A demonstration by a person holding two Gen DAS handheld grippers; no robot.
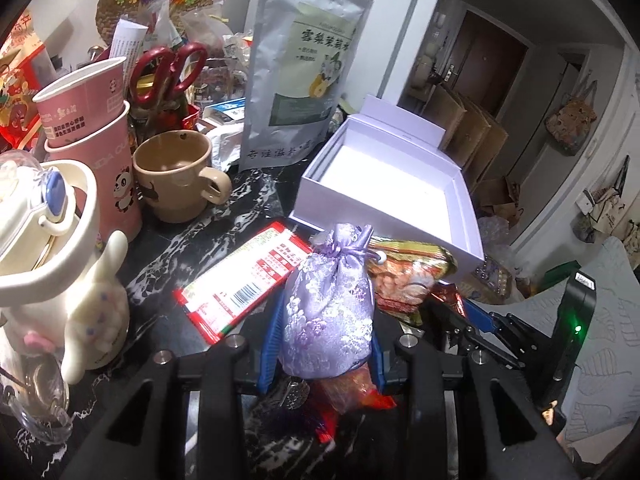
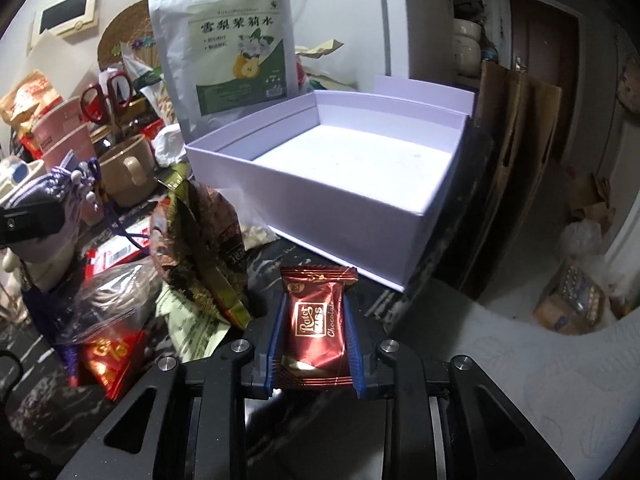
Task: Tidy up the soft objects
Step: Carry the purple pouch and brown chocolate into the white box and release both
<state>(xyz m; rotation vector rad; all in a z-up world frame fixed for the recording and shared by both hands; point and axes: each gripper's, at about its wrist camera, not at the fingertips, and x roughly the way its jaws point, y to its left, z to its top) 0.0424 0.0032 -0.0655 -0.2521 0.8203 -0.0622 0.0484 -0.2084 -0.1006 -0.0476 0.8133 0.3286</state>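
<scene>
the left gripper [image 1: 320,316] is clamped on a lilac satin pouch [image 1: 330,300], its blue pads pressing the pouch's lower sides while the gathered neck and cord bead stand up beyond the fingertips. the pouch is lifted above the dark marble counter [image 1: 168,248], near the front corner of the open white box [image 1: 464,216], which looks empty. the right gripper [image 2: 314,320] is closed on a dark red chocolate bar [image 2: 314,320] in a foil wrapper, pads against its two long edges, the crimped top end sticking out toward the box's near wall [image 2: 320,204].

the pouch looks light and squashy; the fabric bulges between the pads, so it should give under pressure and not break. satin is slick, so a hold low on the filled belly, as now, seems safer than pinching the thin neck or the cord, which could slide or swing. the chocolate bar is probably light too, but the foil is smooth and the piece inside may dent or crack if squeezed hard; gripping across the narrow width at mid-length looks right.

under the pouch lie a red and white packet [image 1: 236,280] and an orange snack bag [image 1: 408,276]; something red sits below the pouch near the pads, though the view there is too blurred to tell whether it is caught in the grip. a beige mug [image 1: 176,176] and a silver stand-up pouch [image 1: 304,68] stand well behind.
</scene>
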